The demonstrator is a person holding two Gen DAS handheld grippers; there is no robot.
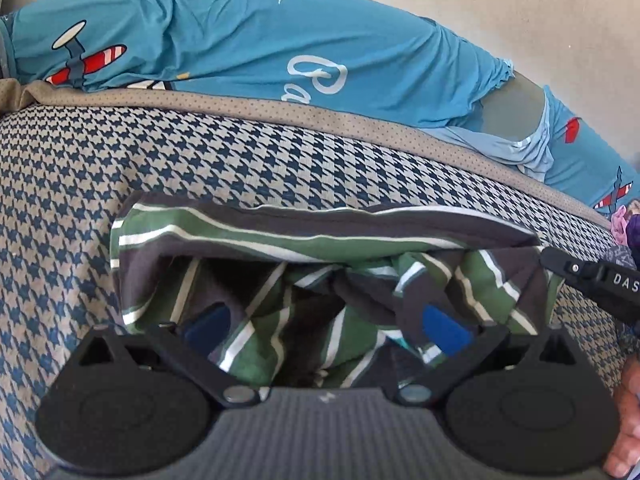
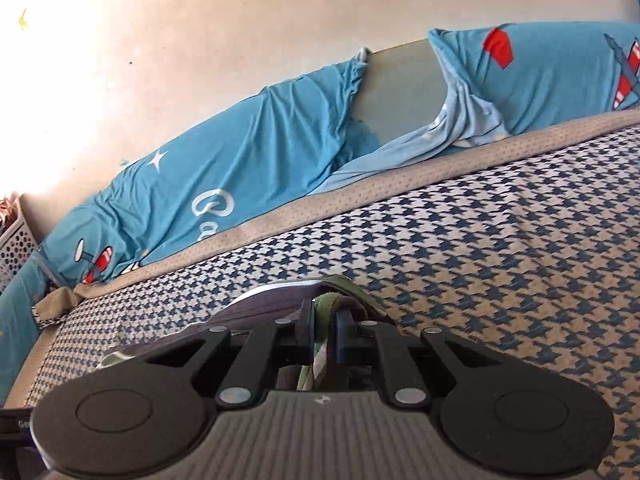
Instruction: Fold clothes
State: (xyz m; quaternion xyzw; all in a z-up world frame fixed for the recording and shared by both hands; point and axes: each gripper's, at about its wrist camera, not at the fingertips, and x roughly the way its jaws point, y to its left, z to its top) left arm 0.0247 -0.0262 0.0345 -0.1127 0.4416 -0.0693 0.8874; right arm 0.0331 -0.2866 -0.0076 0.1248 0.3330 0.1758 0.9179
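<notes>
- Striped garment (image 1: 320, 240), green, grey and white, lies bunched on the houndstooth bed cover (image 1: 80, 184).
- Left tongs (image 1: 324, 328): jaws spread wide, blue pads (image 1: 444, 328) among loose folds of the garment; nothing pinched between them.
- Right tongs (image 2: 325, 332): jaws drawn close together, a fold of the striped garment clamped between them.
- Right tongs' black tip enters the left view at the garment's right edge.
- Blue aeroplane-print sheet (image 2: 260, 148) runs along the bed's far side, against a pale wall (image 2: 200, 40).
</notes>
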